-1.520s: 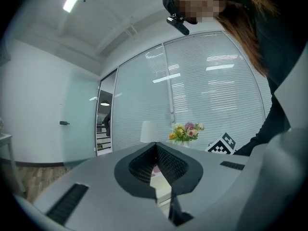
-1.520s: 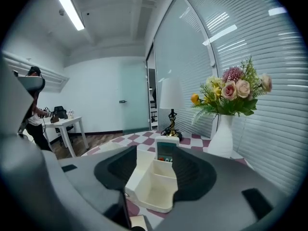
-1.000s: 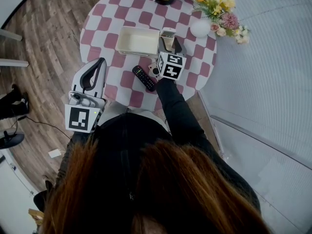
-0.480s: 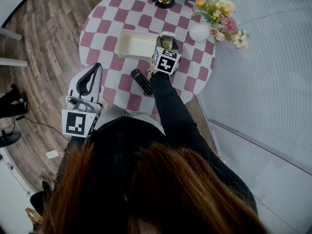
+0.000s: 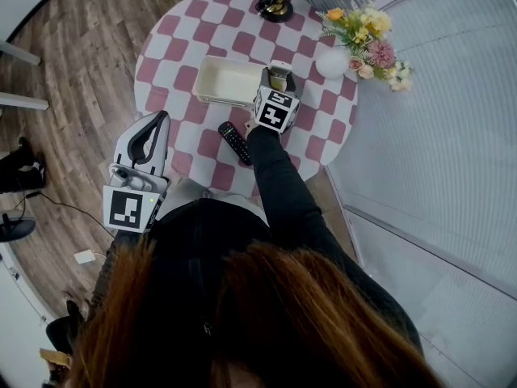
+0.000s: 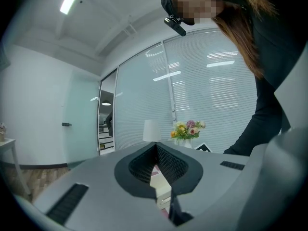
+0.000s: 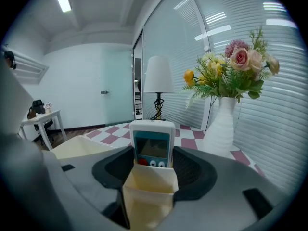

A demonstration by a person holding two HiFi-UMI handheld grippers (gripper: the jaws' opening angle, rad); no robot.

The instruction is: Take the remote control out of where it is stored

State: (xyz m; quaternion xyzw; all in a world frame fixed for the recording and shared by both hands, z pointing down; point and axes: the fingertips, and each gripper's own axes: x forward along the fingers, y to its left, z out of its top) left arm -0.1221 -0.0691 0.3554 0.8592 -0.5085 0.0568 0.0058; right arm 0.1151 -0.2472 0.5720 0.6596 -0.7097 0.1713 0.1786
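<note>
The right gripper [image 7: 154, 162] has moved in, fingers just spread wide either side of the remote [image 7: 152, 146] in its holder [image 7: 149, 189], ready to clamp, while the left gripper [image 6: 156, 150] idles, fingers together.

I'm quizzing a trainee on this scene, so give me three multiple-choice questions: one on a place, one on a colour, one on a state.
1. The white remote sits: A) upright in the cream holder B) on a chair C) in a drawer
2. The remote lying flat on the table is: A) red B) black C) yellow
3. The left gripper is: A) wide open B) shut, empty C) shut on a cup
A: its top sticks out of the holder. B: it is dark against the checks. B: its jaws meet, nothing between.
</note>
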